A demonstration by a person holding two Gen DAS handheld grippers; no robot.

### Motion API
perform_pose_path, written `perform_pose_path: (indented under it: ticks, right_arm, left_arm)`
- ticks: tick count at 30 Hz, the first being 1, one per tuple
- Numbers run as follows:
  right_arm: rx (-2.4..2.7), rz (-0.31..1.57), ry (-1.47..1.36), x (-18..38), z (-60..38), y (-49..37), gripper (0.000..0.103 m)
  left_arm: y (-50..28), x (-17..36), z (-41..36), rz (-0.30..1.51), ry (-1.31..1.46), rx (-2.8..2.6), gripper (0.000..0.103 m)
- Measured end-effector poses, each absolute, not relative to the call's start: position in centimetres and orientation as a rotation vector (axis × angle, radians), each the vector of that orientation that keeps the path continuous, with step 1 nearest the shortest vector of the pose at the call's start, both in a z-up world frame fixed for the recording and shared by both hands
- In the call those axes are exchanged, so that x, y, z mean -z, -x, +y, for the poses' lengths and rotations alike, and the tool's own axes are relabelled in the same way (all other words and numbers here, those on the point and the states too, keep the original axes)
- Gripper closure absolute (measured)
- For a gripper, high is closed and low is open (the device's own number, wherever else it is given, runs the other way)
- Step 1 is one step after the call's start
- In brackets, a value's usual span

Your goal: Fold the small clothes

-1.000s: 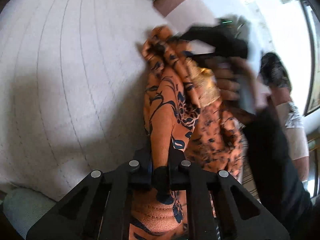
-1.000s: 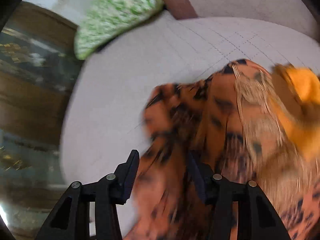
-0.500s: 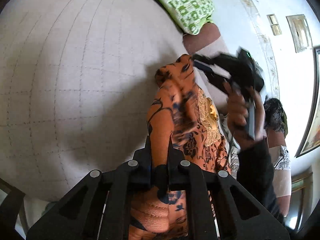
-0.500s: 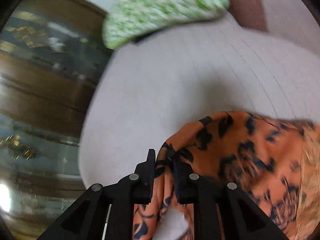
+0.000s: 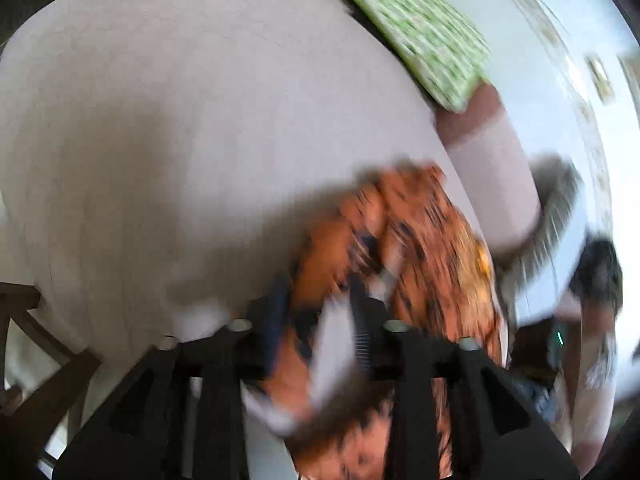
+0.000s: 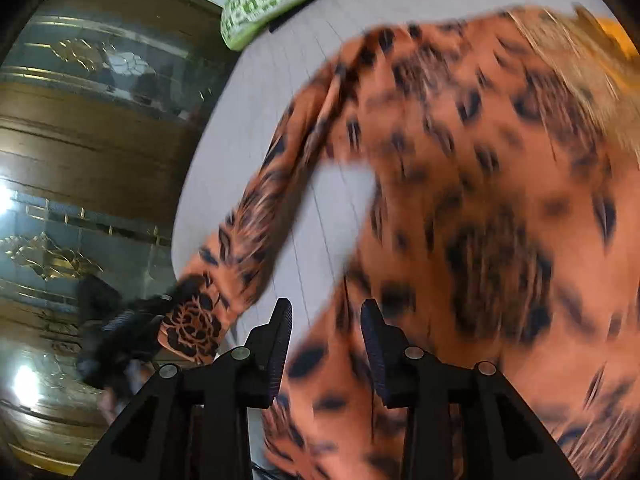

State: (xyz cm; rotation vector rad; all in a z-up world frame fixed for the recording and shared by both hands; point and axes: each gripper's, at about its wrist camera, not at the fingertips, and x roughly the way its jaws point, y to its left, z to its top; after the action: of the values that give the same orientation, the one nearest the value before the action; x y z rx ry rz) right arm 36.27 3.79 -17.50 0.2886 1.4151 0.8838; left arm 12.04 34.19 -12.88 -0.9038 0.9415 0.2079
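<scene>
An orange garment with dark blue floral print [image 6: 480, 184] lies spread on the pale grey bed sheet [image 6: 256, 104]; both views are motion-blurred. My right gripper [image 6: 326, 312] is open just above the cloth, with nothing between its fingers. My left gripper [image 5: 318, 300] has its jaws apart with a fold of the garment [image 5: 408, 240] lying loosely between and past them. In the right wrist view the left gripper [image 6: 132, 320] shows at the end of one sleeve [image 6: 240, 248].
A green patterned pillow [image 5: 420, 44] lies at the far edge of the bed. A wooden cabinet with glass doors [image 6: 88, 128] stands beside the bed. A wooden chair frame [image 5: 24, 328] shows at the near left. Dark cloth [image 5: 596, 272] lies at the right.
Both grippers have opened and let go of the garment. The garment has dropped and spread out on the sheet, and both cameras have swung quickly.
</scene>
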Motion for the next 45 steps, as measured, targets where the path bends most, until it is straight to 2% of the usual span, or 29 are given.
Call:
perform_pose_path:
  ticks: [1,6,11,12,13,14,15,21,25,26,27,28,30,37,45]
  right_arm:
    - [-0.861,1.414,-0.289,17.9,3.2,-35.0,0.069]
    - [-0.81,1.398,-0.421,17.8,-0.6,-31.8,0.069]
    - [-0.76,1.358,-0.479,15.9,-4.5,-29.8,0.069]
    - [-0.752,1.349,-0.495,15.5,-5.2,-29.5,0.069]
    - [-0.744,1.338,-0.503,15.2,-6.0,-29.2,0.069]
    - [-0.738,1.33,-0.504,14.9,-6.7,-28.7,0.069]
    - [-0.728,1.322,-0.497,14.6,-7.2,-28.3,0.069]
    - [-0.689,1.32,-0.5,15.5,-10.0,-25.2,0.069]
    - [-0.69,1.329,-0.533,16.6,-10.8,-24.2,0.069]
    - [-0.692,1.327,-0.538,16.4,-10.9,-24.0,0.069]
    - [-0.698,1.319,-0.542,16.2,-10.7,-24.1,0.069]
    - [-0.707,1.31,-0.542,15.8,-10.6,-24.0,0.069]
    - [-0.731,1.293,-0.53,15.1,-9.7,-24.1,0.069]
    - [-0.772,1.319,-0.502,15.9,-6.8,-24.6,0.069]
    - [-0.775,1.341,-0.52,17.1,-6.3,-25.9,0.069]
  left_arm:
    - [-11.4,12.5,31.8,0.967,0.866,-0.149,0.051]
    - [-10.8,11.6,25.3,1.054,0.771,0.028,0.048]
    - [-14.9,15.1,21.1,1.187,0.639,0.043,0.048]
    - [-14.9,15.9,21.0,1.195,0.636,0.034,0.059]
    - [-14.9,16.5,20.7,1.221,0.624,0.017,0.082]
    - [-14.6,16.8,20.4,1.24,0.608,0.018,0.097]
    - [-14.0,16.8,20.4,1.237,0.605,0.024,0.102]
    - [-8.6,13.7,22.8,1.118,0.705,0.117,0.103]
    - [-7.9,13.0,24.5,1.094,0.693,0.052,0.103]
    - [-8.1,11.9,25.1,1.056,0.698,0.045,0.099]
    - [-8.3,11.3,25.6,1.027,0.698,0.032,0.087]
    - [-8.8,10.9,26.3,1.005,0.693,-0.007,0.064]
    - [-9.9,10.8,27.7,0.988,0.649,-0.12,0.034]
    - [-17.4,15.3,28.8,1.095,0.401,-0.359,0.033]
    - [-20.4,17.4,27.8,1.163,0.153,-0.509,0.032]
